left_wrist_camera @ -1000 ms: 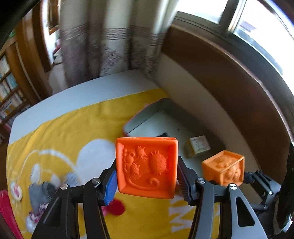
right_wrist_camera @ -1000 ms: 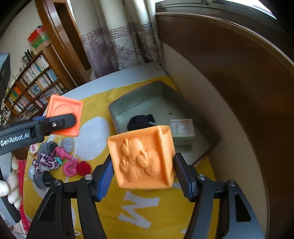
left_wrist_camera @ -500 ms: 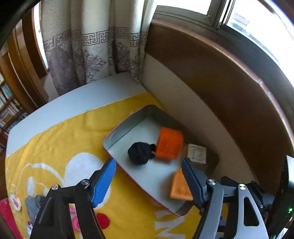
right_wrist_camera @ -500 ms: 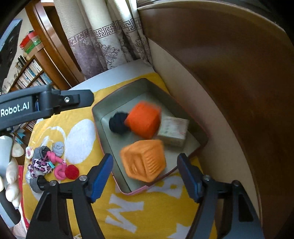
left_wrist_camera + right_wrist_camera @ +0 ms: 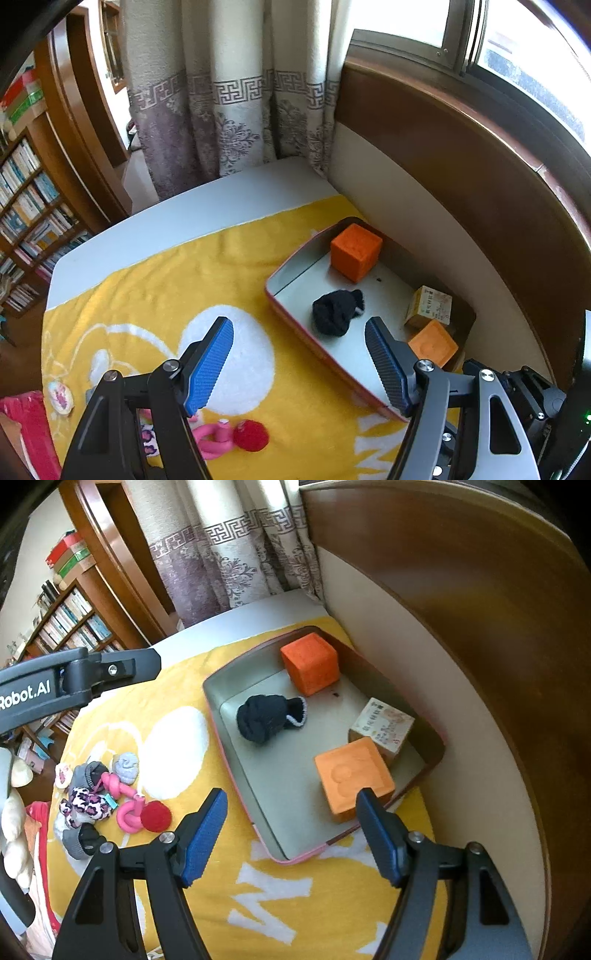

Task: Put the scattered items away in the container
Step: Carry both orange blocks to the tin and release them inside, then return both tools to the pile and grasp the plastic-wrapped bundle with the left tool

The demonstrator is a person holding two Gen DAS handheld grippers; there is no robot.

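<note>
We hold the left gripper (image 5: 299, 328) and the right gripper (image 5: 291, 803) with jaws wide apart and empty. Right of centre, the tray (image 5: 236, 779) holds two orange cubes (image 5: 310, 663), a black sock (image 5: 267, 718) and a small box (image 5: 382, 722); other toys (image 5: 110, 797) lie scattered at lower left.

My left finger (image 5: 210, 363) covers most of the pink knot toy (image 5: 214, 437). My right finger (image 5: 376, 834) hides the lighter orange cube's (image 5: 351, 771) near corner. Printed box (image 5: 384, 722) text too small to read. Pink cloth (image 5: 33, 424) cut off at left edge.
</note>
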